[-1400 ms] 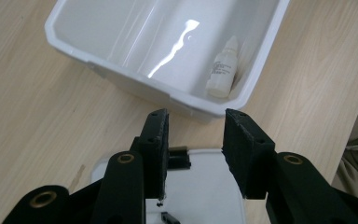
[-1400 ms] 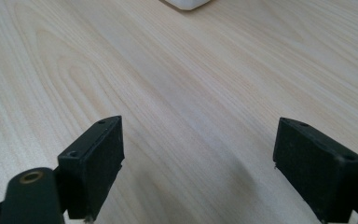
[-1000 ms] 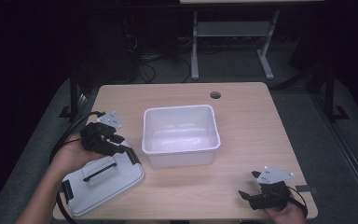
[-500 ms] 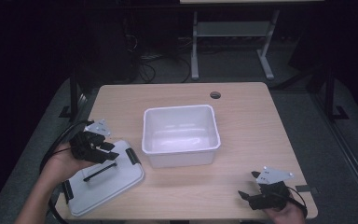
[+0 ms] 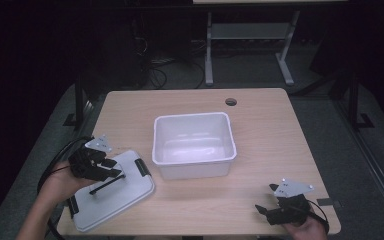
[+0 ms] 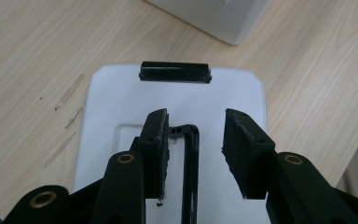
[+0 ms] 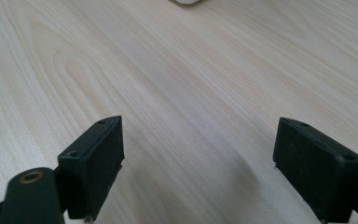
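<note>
A white lid (image 5: 122, 196) with a black handle (image 5: 107, 184) and black end latches lies flat at the table's front left. My left gripper (image 5: 114, 169) hangs low over it, pointing along the lid. In the left gripper view the jaws of the left gripper (image 6: 196, 140) stand apart with the thin handle (image 6: 192, 154) between them, close to the left pad and clear of the right one. A latch (image 6: 175, 72) shows at the lid's (image 6: 116, 102) far end. The empty white bin (image 5: 192, 118) sits mid-table. My right gripper (image 5: 263, 210) rests open at the front right, nothing between its jaws (image 7: 198, 158).
The wooden table (image 5: 275, 145) has a round cable hole (image 5: 231, 102) near its far edge. A corner of the bin (image 6: 223, 18) lies just beyond the lid. Bare wood (image 7: 191, 70) stretches ahead of the right gripper. Dark floor, cables and a desk frame surround the table.
My left gripper has moved toward the near left and sunk, from beside the bin to low over the lid's handle. The right gripper has kept still.
</note>
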Demonstrator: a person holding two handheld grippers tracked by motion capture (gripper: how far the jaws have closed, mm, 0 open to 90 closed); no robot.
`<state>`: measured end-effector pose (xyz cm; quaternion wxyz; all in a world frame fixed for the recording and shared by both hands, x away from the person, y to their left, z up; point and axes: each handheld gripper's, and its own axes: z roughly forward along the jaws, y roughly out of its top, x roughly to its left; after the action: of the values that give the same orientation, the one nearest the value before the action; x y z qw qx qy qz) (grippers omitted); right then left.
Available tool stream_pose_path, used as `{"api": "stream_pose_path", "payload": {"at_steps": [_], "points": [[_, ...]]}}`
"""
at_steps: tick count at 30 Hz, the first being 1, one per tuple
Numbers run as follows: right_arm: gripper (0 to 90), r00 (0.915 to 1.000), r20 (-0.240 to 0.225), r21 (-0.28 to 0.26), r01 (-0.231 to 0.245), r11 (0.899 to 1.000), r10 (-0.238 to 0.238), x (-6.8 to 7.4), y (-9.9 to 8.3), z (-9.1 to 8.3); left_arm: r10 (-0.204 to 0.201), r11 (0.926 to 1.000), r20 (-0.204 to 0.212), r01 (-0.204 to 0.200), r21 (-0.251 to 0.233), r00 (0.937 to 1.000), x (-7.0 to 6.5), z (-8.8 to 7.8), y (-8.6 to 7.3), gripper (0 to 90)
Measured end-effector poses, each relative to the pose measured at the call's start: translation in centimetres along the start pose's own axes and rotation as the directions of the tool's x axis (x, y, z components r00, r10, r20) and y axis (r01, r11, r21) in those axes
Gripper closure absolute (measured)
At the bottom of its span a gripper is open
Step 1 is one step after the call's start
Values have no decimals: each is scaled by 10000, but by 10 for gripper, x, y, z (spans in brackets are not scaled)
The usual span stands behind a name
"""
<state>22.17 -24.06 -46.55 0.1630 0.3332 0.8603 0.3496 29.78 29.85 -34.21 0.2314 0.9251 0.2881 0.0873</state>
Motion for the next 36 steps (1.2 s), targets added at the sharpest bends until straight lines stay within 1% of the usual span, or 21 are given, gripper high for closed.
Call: {"api": "stream_pose_path", "payload": {"at_steps": [16,23,25,26,27,28,34,36], "points": [[158,10000,59,-22,-38,10000,38,-1,0,0,15,10000,51,-15,78,10000,0,6,-10,600],[158,10000,50,7,-5,10000,5,-1,0,0,-104,9999,30,104,87,9999,0,9,-19,585],[158,10000,55,21,13,10000,-13,-1,0,0,-65,9999,4,65,126,10000,0,10,-22,581],[158,10000,51,25,19,10000,-19,-1,0,1,-126,9998,10,126,128,9999,0,10,-23,578],[158,10000,56,27,20,10000,-20,-1,0,1,-64,9999,17,64,152,10000,0,11,-25,575],[158,10000,73,23,23,10000,-23,-1,0,1,-117,9998,6,117,149,9999,0,12,-27,572],[158,10000,63,53,2,10000,-2,0,0,1,-153,9994,9,152,302,9999,1,15,-35,555],[158,10000,64,54,11,10000,-12,0,0,1,-247,9991,32,246,349,9997,2,17,-38,553]]}}
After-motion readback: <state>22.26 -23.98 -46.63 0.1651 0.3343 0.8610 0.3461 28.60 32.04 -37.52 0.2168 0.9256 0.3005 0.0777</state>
